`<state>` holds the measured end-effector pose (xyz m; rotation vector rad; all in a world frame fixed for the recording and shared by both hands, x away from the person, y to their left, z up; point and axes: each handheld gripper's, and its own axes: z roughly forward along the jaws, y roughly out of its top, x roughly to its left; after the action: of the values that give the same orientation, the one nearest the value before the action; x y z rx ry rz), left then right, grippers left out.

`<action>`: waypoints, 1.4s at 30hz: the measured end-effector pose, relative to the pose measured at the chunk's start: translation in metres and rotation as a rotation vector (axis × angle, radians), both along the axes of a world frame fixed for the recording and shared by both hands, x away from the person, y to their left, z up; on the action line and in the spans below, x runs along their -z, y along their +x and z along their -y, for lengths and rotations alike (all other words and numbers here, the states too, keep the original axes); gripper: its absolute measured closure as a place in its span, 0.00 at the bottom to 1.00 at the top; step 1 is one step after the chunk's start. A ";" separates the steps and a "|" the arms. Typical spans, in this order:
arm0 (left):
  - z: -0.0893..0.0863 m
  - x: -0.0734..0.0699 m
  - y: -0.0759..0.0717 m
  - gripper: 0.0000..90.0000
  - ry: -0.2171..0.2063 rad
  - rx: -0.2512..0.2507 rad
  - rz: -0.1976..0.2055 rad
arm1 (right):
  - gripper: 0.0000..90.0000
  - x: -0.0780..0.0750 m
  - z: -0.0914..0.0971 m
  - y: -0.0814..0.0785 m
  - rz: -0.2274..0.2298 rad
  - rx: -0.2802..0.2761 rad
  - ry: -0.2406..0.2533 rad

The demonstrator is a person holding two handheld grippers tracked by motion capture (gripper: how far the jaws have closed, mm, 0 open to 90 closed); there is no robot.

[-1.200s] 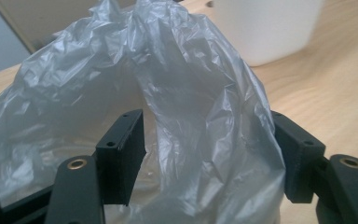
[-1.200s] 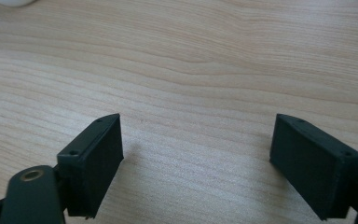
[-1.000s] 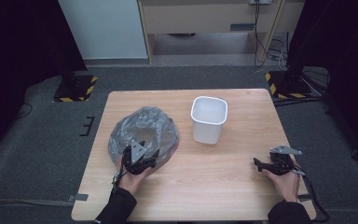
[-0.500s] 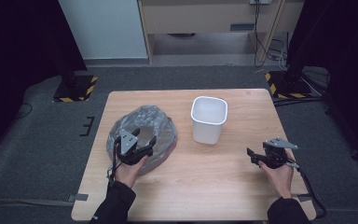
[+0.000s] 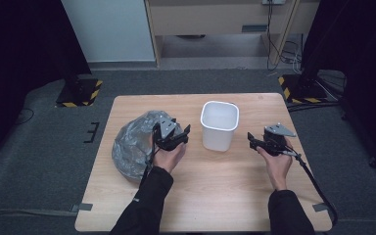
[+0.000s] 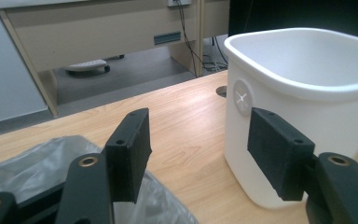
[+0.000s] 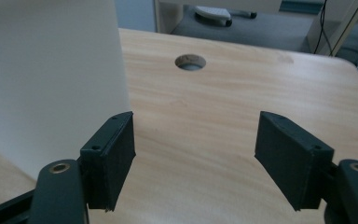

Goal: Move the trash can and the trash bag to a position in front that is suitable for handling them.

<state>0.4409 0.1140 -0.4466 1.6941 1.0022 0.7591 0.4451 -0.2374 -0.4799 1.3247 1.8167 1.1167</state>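
I am seeing the white bin standing upright and empty near the middle of the table, with the crumpled grey plastic bag lying well to its left. In the left gripper view the bin is rising just beyond my left tongs, and the bag is showing under the nearer jaw. Since half a second ago my left tongs are shifting rightward off the middle of the bag toward its right edge, closing the gap to the bin; a second ago they were sitting lower down on the bag. Their jaws are standing wide apart, gripping nothing. My right tongs are also creeping leftward toward the bin compared with the earlier frames, when they were nearer the table's right edge. In the right gripper view the right tongs are gaping open over bare wood, the bin wall is looming just beside the left jaw, and a round cable hole is lying beyond
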 end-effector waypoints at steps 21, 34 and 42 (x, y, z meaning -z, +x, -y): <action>0.039 0.028 0.048 0.69 -0.086 0.069 -0.047 | 0.57 0.002 -0.041 0.045 0.127 -0.032 -0.013; 0.032 0.023 0.021 0.85 -0.039 0.157 -0.078 | 0.77 -0.006 -0.045 0.018 0.156 -0.141 -0.002; 0.017 0.019 -0.002 0.83 0.011 0.161 -0.086 | 0.78 -0.006 -0.055 -0.014 0.147 -0.192 0.001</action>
<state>0.4389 0.0967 -0.4658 1.8056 0.9082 0.5921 0.4307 -0.1820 -0.4738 1.0558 1.8634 1.2804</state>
